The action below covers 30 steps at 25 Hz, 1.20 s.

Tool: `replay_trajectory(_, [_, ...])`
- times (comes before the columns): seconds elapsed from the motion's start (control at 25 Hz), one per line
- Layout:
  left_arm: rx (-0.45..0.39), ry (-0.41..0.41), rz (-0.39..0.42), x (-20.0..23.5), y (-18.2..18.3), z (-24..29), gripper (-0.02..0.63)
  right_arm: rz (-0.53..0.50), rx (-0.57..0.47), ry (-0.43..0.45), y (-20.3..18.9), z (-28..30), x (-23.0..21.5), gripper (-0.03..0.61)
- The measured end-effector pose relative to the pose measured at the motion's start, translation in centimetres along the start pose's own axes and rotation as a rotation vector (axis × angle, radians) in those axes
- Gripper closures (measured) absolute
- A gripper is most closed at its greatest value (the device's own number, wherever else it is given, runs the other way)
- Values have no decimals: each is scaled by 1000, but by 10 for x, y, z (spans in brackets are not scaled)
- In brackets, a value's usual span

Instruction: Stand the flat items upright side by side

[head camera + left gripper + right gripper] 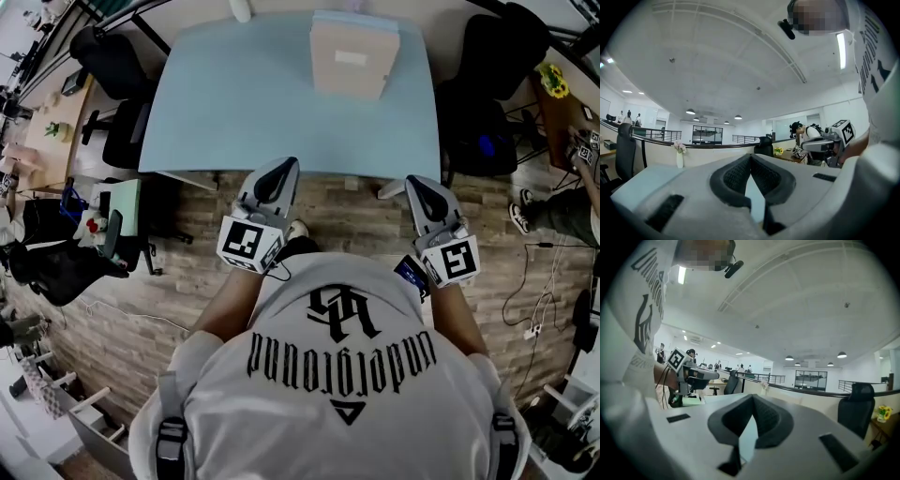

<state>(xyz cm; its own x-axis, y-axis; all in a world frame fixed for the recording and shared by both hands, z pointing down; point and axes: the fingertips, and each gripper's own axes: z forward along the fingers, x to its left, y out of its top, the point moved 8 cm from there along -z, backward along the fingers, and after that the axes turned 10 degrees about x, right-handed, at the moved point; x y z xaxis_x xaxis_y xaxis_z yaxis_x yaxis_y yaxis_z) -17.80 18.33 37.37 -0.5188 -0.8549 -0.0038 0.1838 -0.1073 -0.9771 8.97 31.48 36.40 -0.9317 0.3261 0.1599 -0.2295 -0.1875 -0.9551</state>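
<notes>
Far across the table [244, 94], flat items [354, 54] lie beyond both jaws.

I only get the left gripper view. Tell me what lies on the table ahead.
Observer: The head view shows one tan flat item lying flat at the far side of the light-blue table, right of centre.
Operator: Report the right tool.
Observer: The right tool is shut, with nothing between its jaws.
Operator: Say how close the tools are to that item.
Observer: Neither touches it. The left tool and the right tool are at the table's near edge, with bare tabletop between them and the item.
</notes>
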Motion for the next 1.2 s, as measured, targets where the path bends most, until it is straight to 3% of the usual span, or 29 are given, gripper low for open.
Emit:
replay_trajectory(0.44, [-14,34,25,-87,-5,-41,614,-25,-25,3,-26,-93,23,574])
replay_trajectory(1.2, [-78,92,40,-124,-7,-82,614,-21,-36,52,-36,-127,40,574])
